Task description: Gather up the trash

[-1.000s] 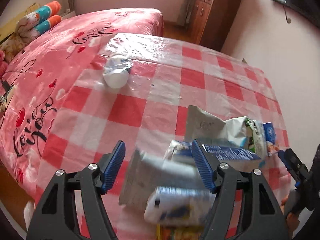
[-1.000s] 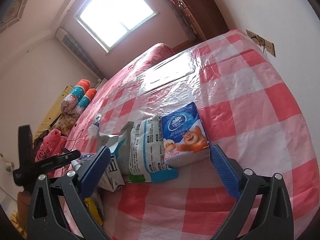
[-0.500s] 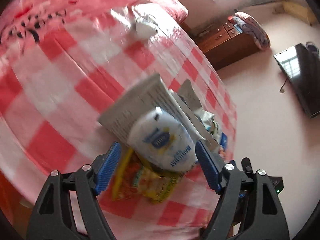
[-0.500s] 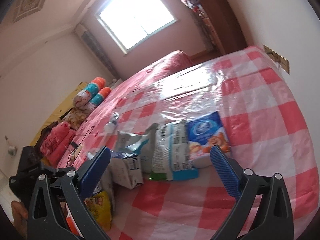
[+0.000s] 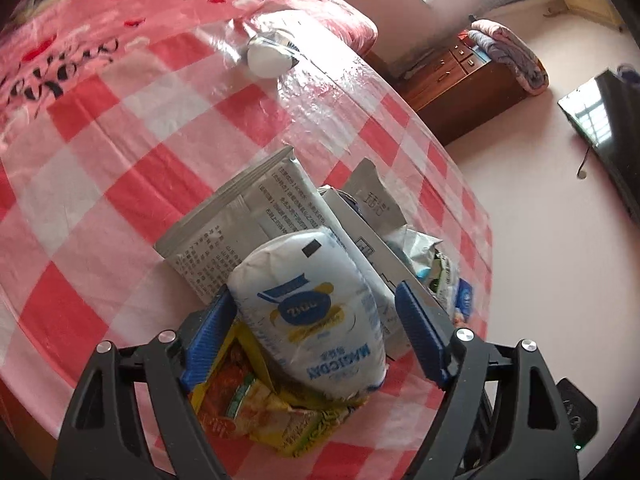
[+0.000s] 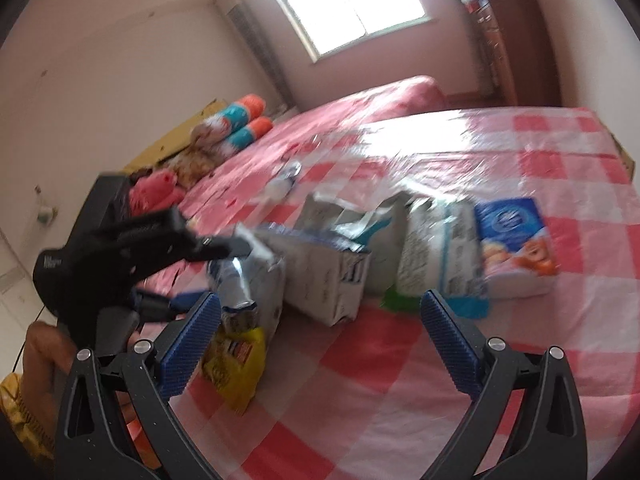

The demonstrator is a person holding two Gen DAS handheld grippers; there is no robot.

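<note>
Red-and-white checked plastic cloth (image 5: 132, 128) covered the surface, and the trash lay heaped on it. The left gripper (image 5: 316, 322) had its blue fingers (image 5: 418, 326) spread wide around a white pouch (image 5: 316, 308) with a blue and yellow emblem, the left one close against its side, the right one standing clear. Under the pouch lay a yellow snack wrapper (image 5: 256, 412); behind it leaned a grey printed bag (image 5: 248, 216) and a carton (image 5: 376, 248). Far beyond the pouch a crushed bottle (image 5: 270, 54) lay alone. The right gripper (image 6: 320, 336) hovered with its fingers wide apart, gripping nothing, before a blurred carton (image 6: 326, 276); a blue tissue pack (image 6: 516, 240) lay to the right of that carton.
</note>
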